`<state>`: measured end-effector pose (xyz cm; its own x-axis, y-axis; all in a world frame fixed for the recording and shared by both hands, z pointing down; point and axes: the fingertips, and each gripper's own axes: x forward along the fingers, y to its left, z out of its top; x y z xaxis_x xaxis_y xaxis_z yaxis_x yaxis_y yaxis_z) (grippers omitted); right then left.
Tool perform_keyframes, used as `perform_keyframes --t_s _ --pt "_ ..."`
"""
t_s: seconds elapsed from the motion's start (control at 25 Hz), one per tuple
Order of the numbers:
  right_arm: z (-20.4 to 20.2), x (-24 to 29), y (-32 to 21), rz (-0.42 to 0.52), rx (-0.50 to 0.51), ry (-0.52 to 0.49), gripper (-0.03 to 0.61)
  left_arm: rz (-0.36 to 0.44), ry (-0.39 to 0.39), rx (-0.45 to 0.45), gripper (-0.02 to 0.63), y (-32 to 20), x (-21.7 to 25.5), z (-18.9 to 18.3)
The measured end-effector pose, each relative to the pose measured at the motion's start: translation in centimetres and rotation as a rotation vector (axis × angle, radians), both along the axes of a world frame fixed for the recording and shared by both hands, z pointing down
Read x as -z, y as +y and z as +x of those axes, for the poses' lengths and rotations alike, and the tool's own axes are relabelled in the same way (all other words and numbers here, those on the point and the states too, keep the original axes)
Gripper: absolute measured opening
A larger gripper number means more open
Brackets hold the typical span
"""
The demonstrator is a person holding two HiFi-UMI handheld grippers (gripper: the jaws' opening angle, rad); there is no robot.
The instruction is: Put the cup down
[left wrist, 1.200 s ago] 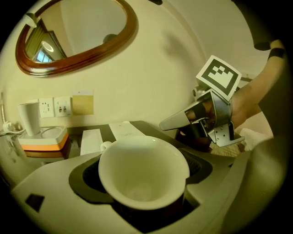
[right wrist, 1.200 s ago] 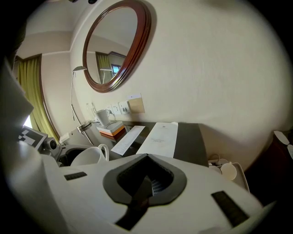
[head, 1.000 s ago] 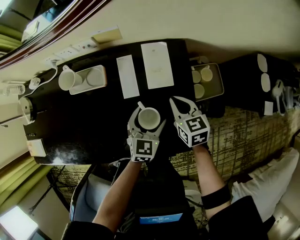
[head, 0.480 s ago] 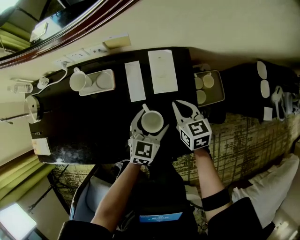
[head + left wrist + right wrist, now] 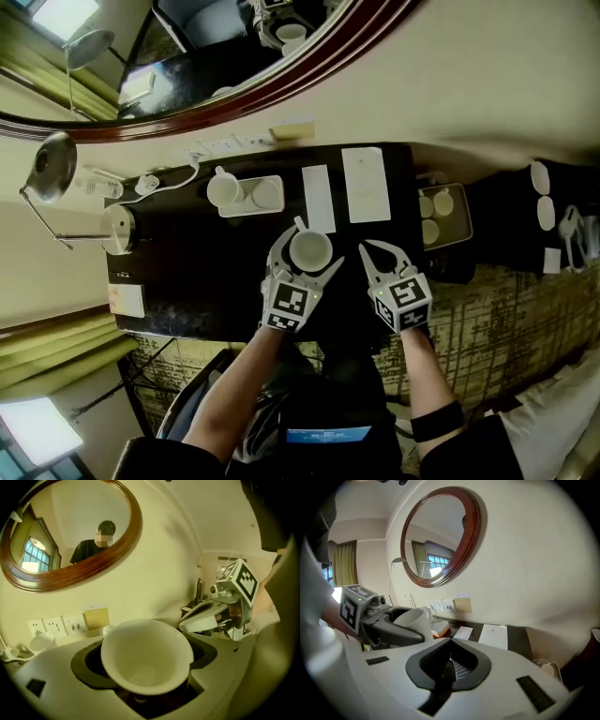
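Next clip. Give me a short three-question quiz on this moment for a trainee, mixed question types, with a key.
1. True or false: the left gripper has a white cup clamped between its fingers.
2. The right gripper is: A) open and empty; B) shut and empty; C) shut on a spoon.
3. What wood-framed thing hangs above the dark desk?
Key: 1 true; 2 B; 3 a mirror.
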<state>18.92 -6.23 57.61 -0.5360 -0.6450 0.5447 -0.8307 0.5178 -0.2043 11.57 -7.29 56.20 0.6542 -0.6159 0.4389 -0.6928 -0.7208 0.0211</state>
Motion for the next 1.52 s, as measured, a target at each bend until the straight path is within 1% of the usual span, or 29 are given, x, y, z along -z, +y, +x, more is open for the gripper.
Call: perform_keyframes --t_s 0.12,0.24,0.36,0.52,0.64,0.84,1.04,1.4,1.52 --pt "-2.4 0.7 0.6 0.003 0.045 0.003 0.005 0.012 0.000 0.011 0.434 -2.4 1.0 -2.0" --pt "-5.7 1.2 1.5 -0.013 0.108 -0.005 0.005 0.009 0.003 0.039 0.434 -4.6 1.3 -4.1" --pt "-8.7 0.8 2.1 -0.019 0.175 -0.013 0.005 0.013 -0.001 0.037 0.434 -6.5 0.3 -5.6" --pt "-12.7 0.2 2.4 -0.018 0.283 -0.010 0.005 0.008 0.010 0.067 0.434 -8.8 -1.6 -6.9" --pt "-14.7 -0.8 2.8 -0.034 0.327 -0.010 0.005 0.008 0.017 0.090 0.434 -10.2 -2.6 -7.6" --pt "-16.3 -2.3 3.0 -0.058 0.363 -0.009 0.005 0.006 0.021 0.123 0.434 -12.1 -3.9 -8.5" --pt "-16.9 -3.2 3.2 -0.074 0.370 -0.013 0.005 0.014 0.024 0.166 0.434 -13.5 -4.6 -9.7" --pt "-17.6 -3.9 3.9 -0.097 0.390 -0.034 0.005 0.002 0.014 0.220 0.434 -14.5 -5.9 -9.8" --pt "-17.7 -4.0 3.9 -0.099 0.394 -0.036 0.005 0.003 0.022 0.248 0.434 -15.0 -6.1 -10.1"
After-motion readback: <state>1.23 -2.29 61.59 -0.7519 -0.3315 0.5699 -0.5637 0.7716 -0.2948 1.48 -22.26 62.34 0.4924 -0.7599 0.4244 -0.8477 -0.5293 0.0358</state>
